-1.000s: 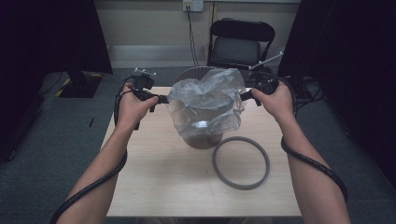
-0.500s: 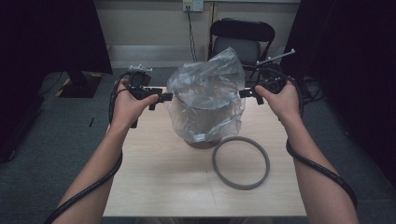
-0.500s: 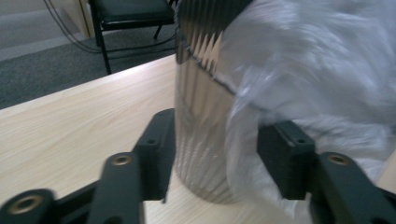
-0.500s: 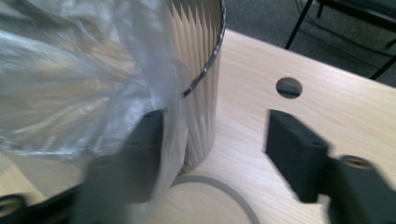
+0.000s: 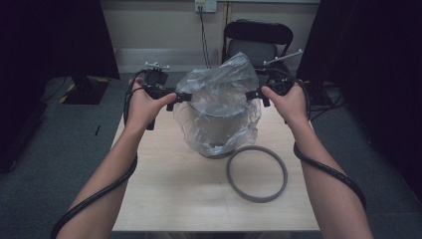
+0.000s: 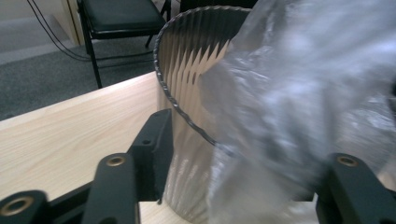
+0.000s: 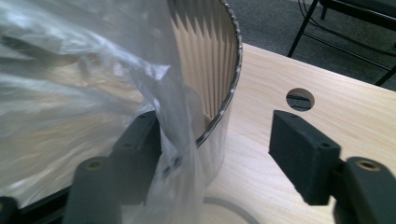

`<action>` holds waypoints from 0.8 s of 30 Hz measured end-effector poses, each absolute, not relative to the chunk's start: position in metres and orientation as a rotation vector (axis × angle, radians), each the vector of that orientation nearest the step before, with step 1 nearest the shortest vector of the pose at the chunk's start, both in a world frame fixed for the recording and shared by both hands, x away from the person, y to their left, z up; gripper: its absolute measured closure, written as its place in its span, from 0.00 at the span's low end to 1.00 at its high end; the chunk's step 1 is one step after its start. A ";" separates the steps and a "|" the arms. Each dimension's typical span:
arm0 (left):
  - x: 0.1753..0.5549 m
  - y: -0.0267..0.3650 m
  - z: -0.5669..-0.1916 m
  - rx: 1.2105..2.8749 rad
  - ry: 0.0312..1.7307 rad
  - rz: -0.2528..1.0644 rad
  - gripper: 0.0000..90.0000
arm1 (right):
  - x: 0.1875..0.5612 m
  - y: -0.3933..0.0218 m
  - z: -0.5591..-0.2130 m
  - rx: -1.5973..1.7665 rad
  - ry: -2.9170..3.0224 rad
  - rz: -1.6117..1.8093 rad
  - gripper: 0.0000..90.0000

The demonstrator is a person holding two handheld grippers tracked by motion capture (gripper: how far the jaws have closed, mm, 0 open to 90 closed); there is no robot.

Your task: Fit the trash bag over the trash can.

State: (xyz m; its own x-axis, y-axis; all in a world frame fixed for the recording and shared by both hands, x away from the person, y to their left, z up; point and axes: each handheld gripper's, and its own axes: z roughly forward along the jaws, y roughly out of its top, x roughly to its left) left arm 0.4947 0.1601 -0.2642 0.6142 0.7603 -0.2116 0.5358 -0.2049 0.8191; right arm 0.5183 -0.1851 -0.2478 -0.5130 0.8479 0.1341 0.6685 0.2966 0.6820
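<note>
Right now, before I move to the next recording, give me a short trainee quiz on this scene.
1. True or false: the grey ring sits around the rim of the bin.
2. The clear bag is: A) draped over the bin, B) folded flat on the table, C) stuffed under the table.
3. What stands behind the table?

Key: 1 false, it lies flat on the table beside the bin. 2 A. 3 a black chair.

Both forearms reach forward, hands level. The left tongs [image 5: 175,97] and right tongs [image 5: 253,94] face each other, their jaws standing apart, having just opened.
</note>
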 end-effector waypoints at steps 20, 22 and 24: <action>0.488 0.158 -0.264 1.917 1.005 0.275 0.78 | 0.530 -0.171 -0.254 1.345 2.443 0.888 0.68; 0.484 0.160 -0.265 1.909 1.013 0.263 0.77 | 0.526 -0.170 -0.253 1.351 2.456 0.880 0.68; 0.478 0.161 -0.264 1.915 1.013 0.253 0.77 | 0.522 -0.169 -0.252 1.350 2.469 0.870 0.67</action>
